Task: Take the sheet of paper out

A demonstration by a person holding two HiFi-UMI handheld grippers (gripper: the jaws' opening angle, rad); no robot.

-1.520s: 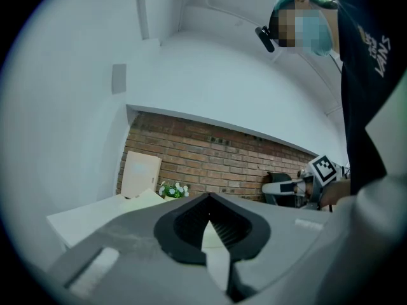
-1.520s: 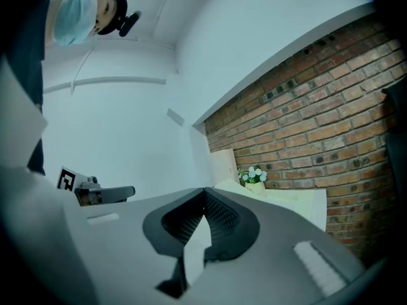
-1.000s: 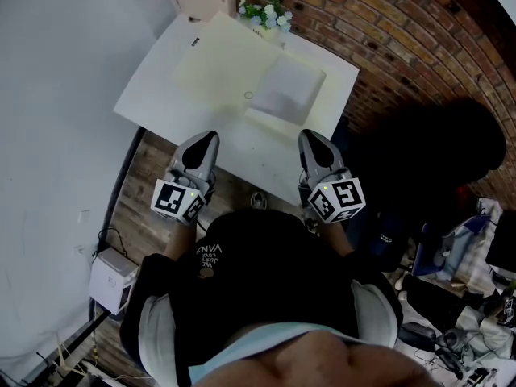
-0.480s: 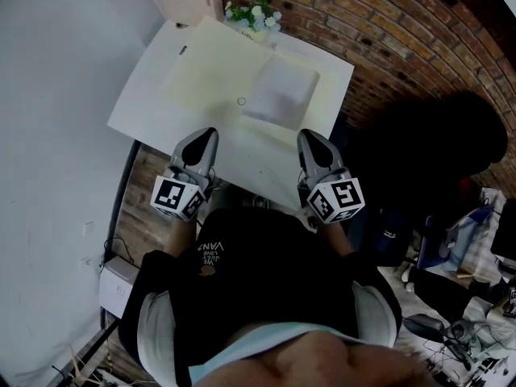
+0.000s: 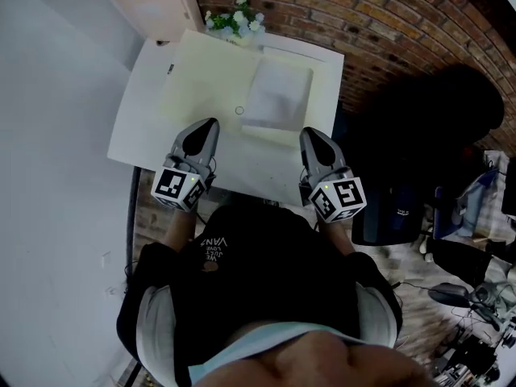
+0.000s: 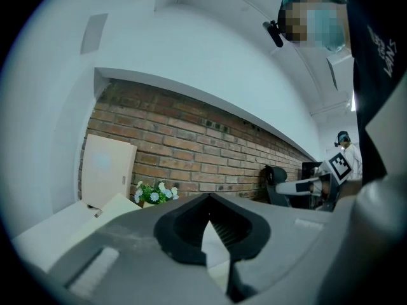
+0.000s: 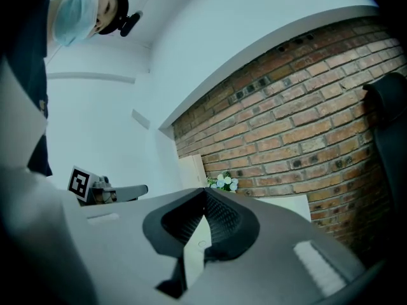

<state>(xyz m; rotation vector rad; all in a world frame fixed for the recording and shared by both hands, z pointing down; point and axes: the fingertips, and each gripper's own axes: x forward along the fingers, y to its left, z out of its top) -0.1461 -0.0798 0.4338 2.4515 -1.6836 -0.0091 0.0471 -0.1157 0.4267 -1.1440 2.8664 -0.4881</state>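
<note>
Your left gripper [image 5: 208, 126] and right gripper [image 5: 311, 134] hover over the near edge of the white table [image 5: 133, 127], jaws pressed together, holding nothing. Beyond and between them, the white sheet of paper [image 5: 278, 95] lies flat on the right half of a cream envelope [image 5: 201, 71]. Its long axis points away from you, toward the brick wall [image 5: 403, 22].

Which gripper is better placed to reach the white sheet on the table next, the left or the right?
Probably the right gripper: the white sheet lies just ahead of its tip. The left gripper points at the cream folder beside it. Both are shut.
</note>
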